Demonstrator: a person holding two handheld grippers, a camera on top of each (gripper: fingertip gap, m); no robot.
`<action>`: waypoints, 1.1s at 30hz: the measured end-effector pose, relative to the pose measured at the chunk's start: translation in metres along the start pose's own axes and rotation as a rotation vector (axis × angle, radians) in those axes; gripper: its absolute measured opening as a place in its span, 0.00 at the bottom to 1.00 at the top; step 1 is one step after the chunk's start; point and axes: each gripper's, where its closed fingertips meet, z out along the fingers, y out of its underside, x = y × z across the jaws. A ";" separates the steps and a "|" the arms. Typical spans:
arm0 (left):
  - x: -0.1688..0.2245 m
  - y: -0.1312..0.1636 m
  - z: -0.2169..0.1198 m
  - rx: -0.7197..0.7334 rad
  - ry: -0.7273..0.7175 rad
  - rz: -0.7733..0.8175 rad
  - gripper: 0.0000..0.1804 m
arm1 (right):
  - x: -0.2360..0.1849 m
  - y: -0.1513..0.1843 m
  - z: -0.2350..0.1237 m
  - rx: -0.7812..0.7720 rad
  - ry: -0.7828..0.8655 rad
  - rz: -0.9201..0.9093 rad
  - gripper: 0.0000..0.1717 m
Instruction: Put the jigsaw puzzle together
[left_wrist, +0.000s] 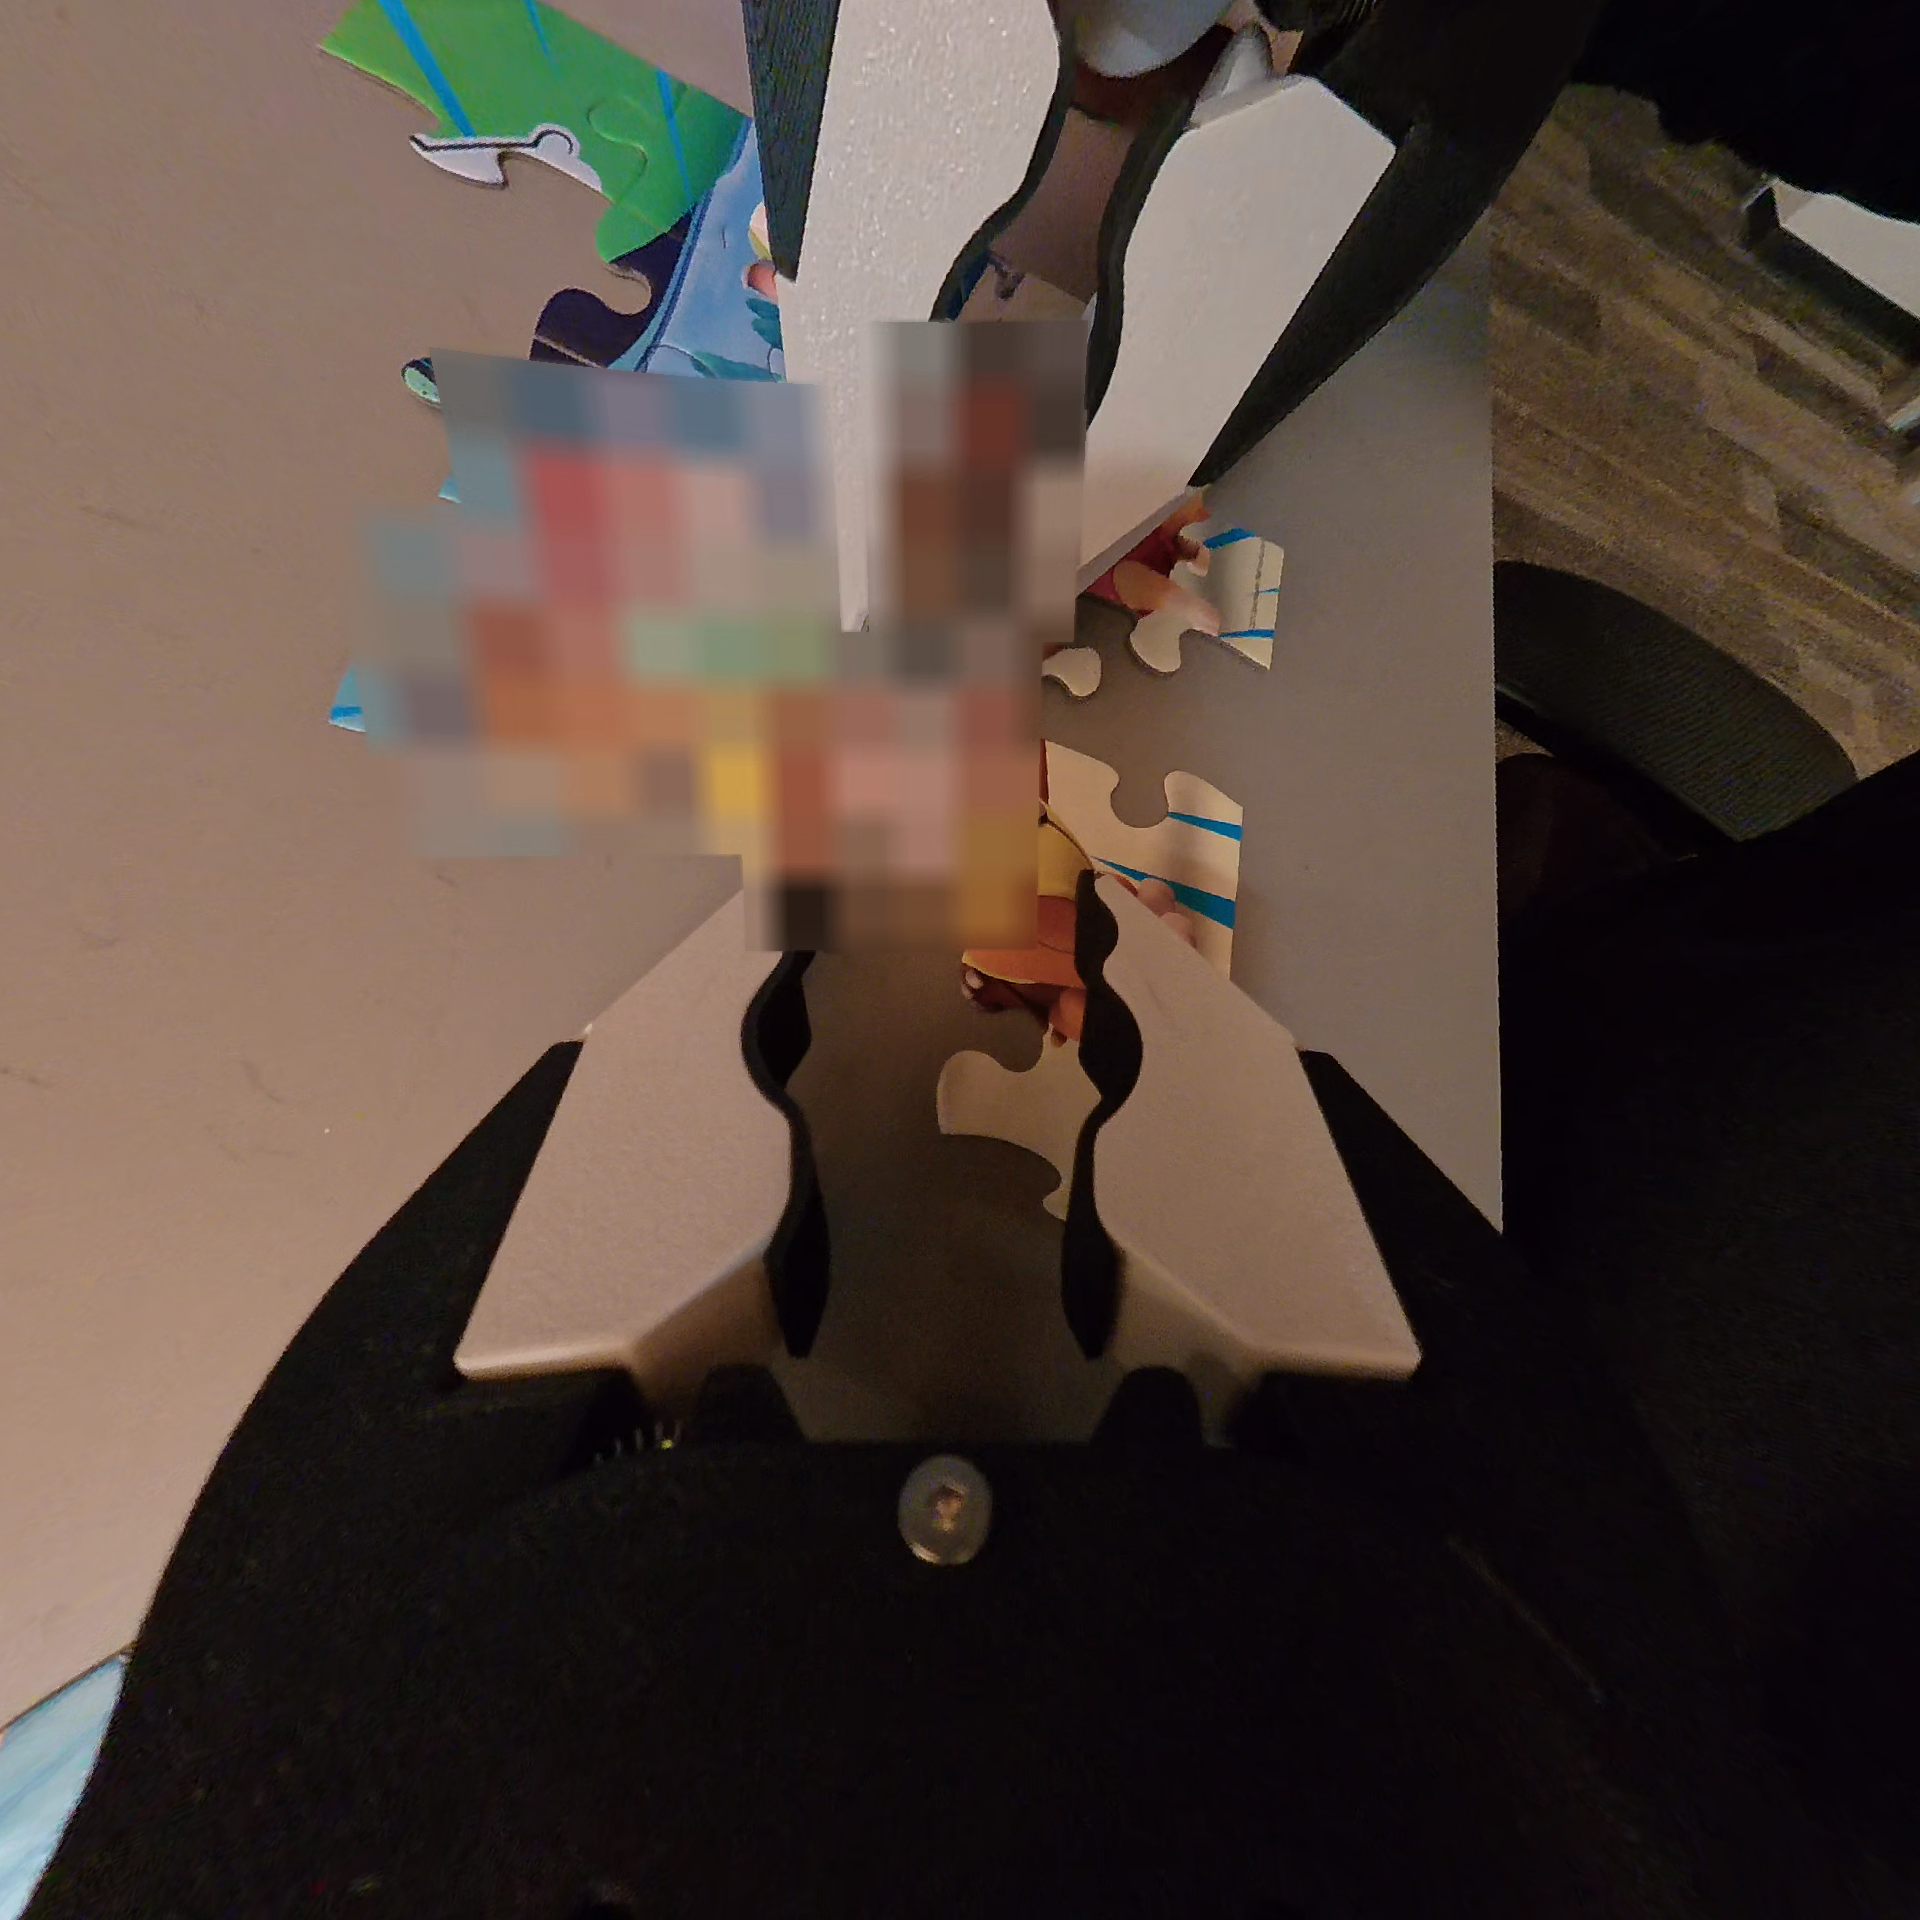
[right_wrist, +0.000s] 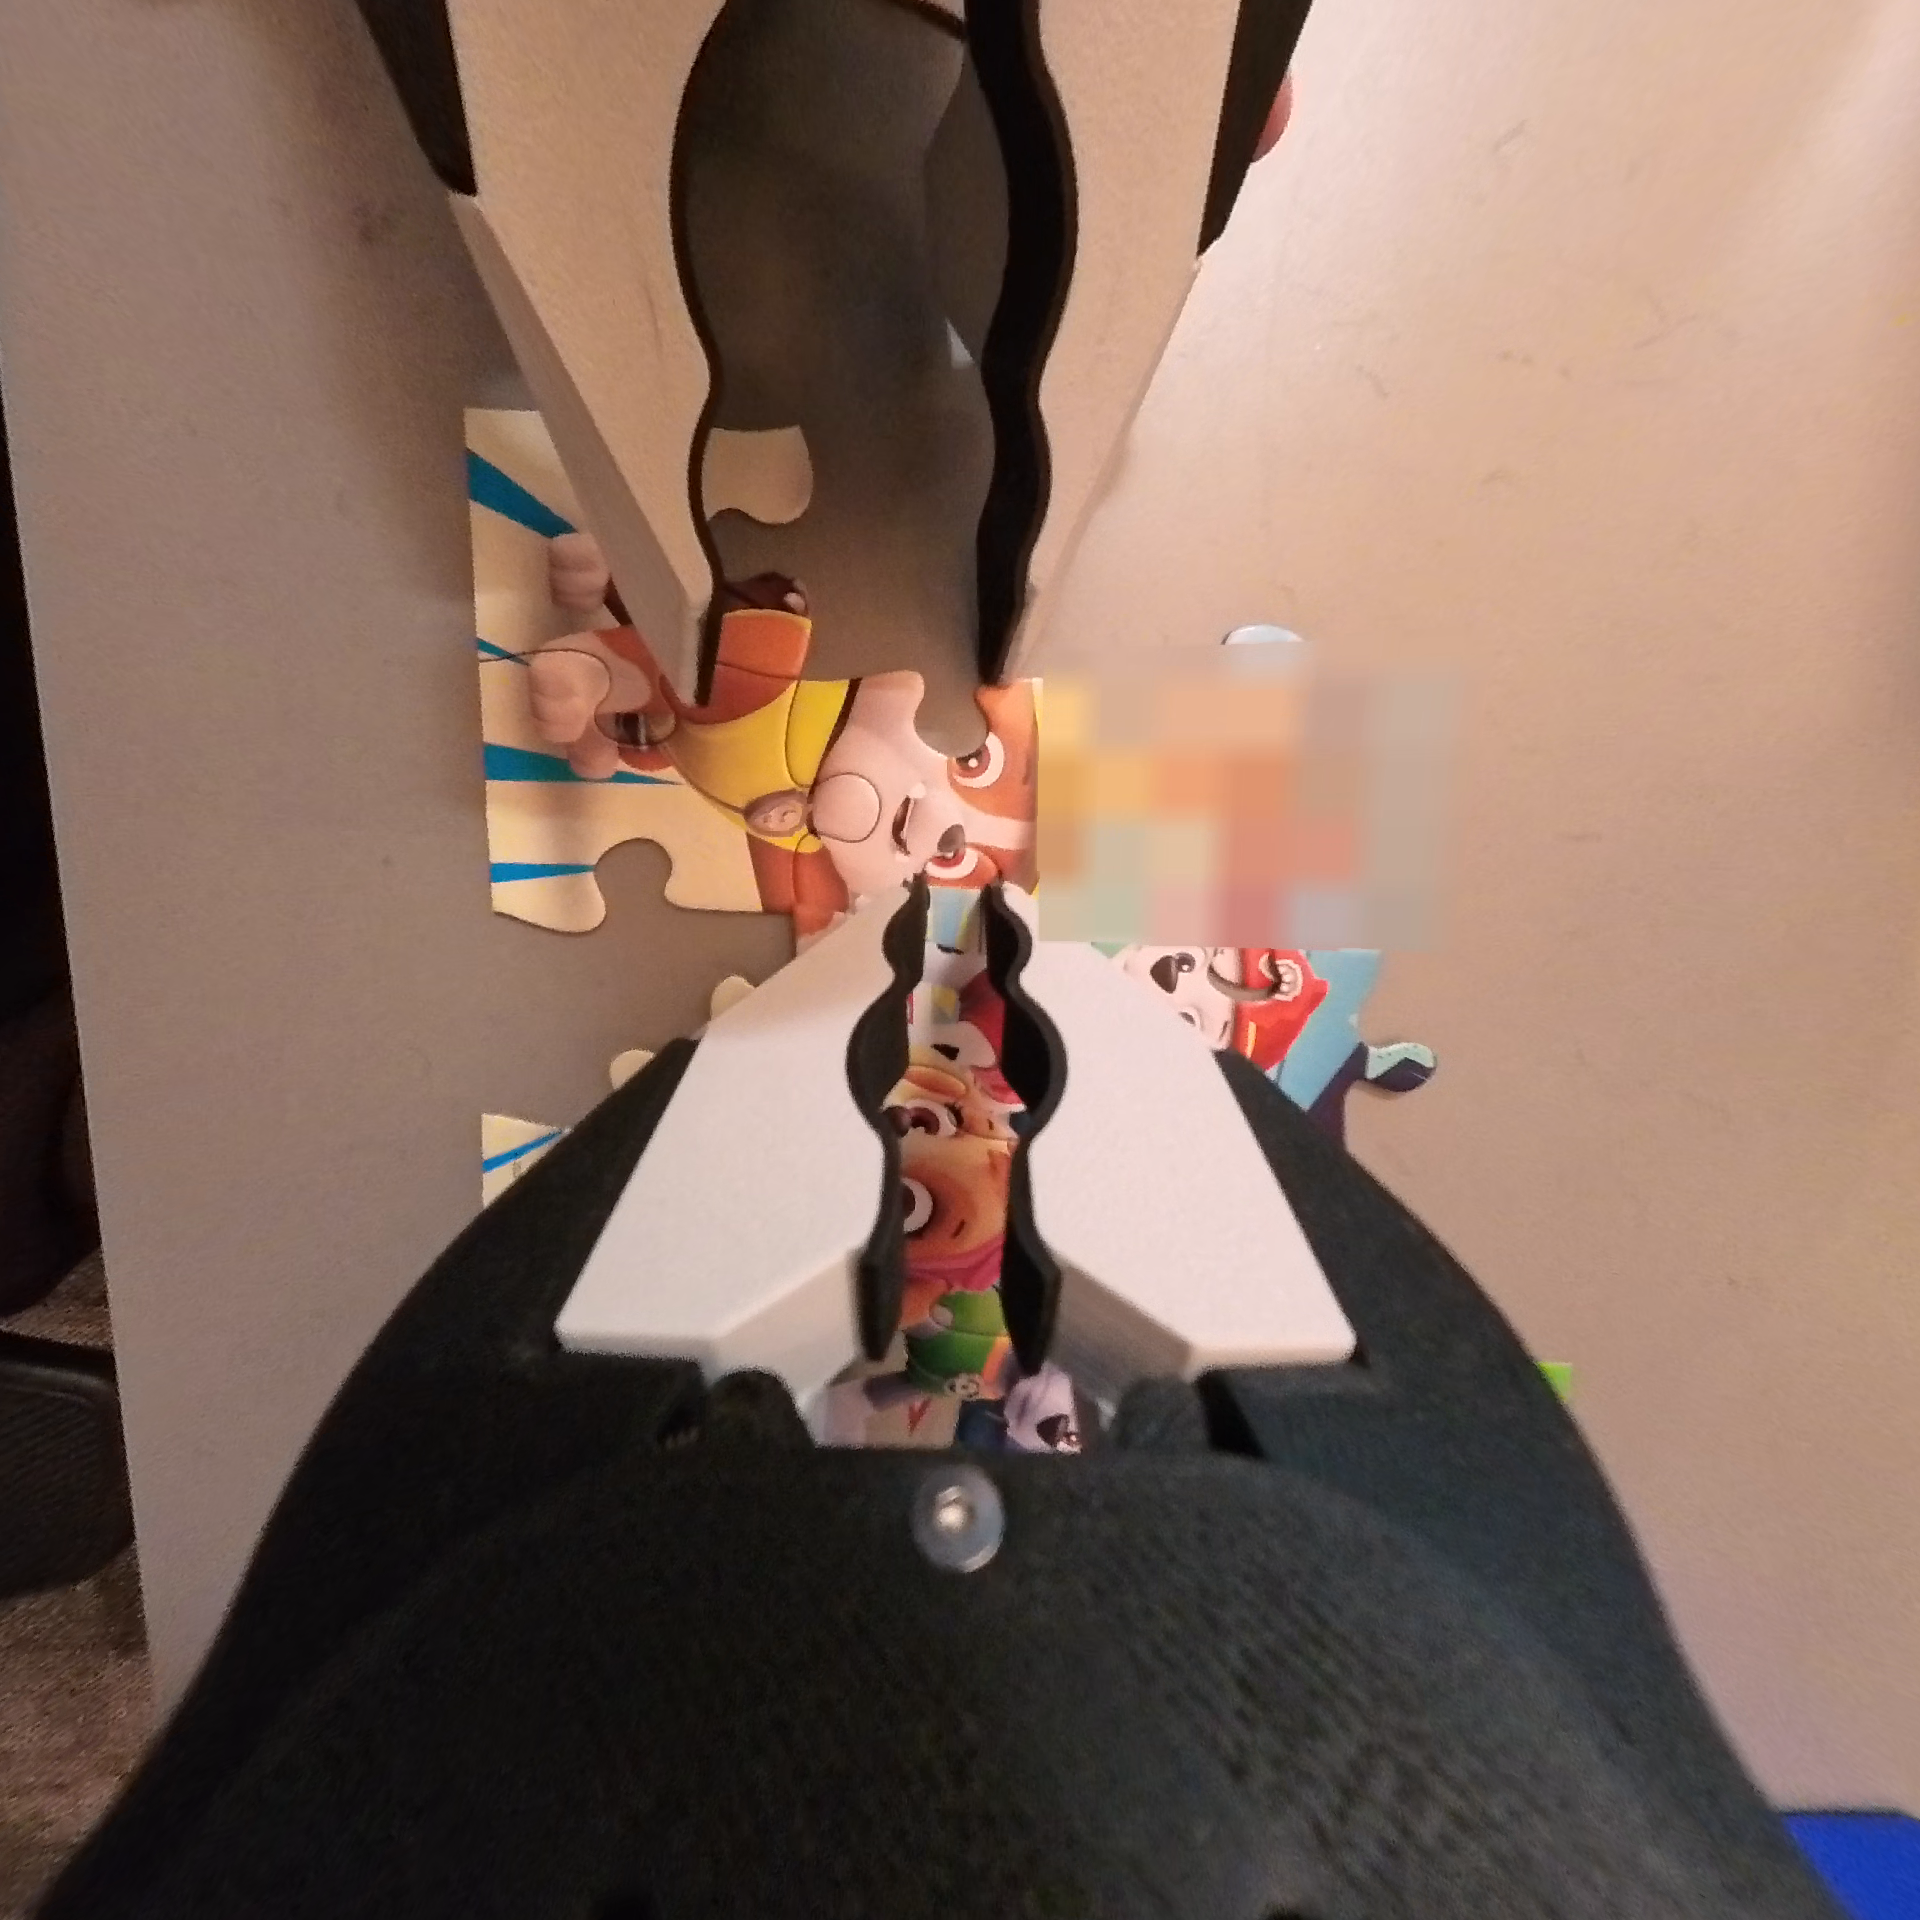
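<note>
Two grippers faced each other nose to nose over a half-built jigsaw puzzle (right_wrist: 1299, 997) lying flat on the pale table (right_wrist: 1558, 416). The left gripper (left_wrist: 935, 925) was spread wide, gripping nothing. Its fingers straddled the near side of a cream edge piece (right_wrist: 644, 790) printed with blue streaks and a cartoon pup. One black pad (left_wrist: 1096, 966) overlapped the piece's picture, while the other stood well clear over bare table, so no squeeze was on it.

The right gripper (right_wrist: 954, 896) came from the opposite side, its jaws drawn in to a narrow slit with nothing caught between them. Only the puzzle's printed surface showed through the gap. Its tips sat just at the far border of that same pup piece, where the piece met the joined pieces under the gripper. Whether they touched the cardboard could not be told.

That piece lay between the two sets of tips, straight ahead of each, hard by the table's edge. Both grippers' long axes ran nearly along one line across it. The left was nearer, with the piece already partly inside its spread
</note>
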 end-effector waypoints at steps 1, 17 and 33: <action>0.000 0.000 0.000 0.000 0.000 0.000 0.27 | 0.000 0.000 0.000 0.000 0.002 -0.002 0.06; -0.008 -0.002 -0.004 0.021 -0.029 -0.019 0.31 | 0.050 0.013 -0.023 0.055 0.216 0.226 0.08; -0.012 -0.016 0.000 0.099 0.024 -0.140 0.35 | 0.060 0.018 -0.007 0.080 0.159 0.344 0.09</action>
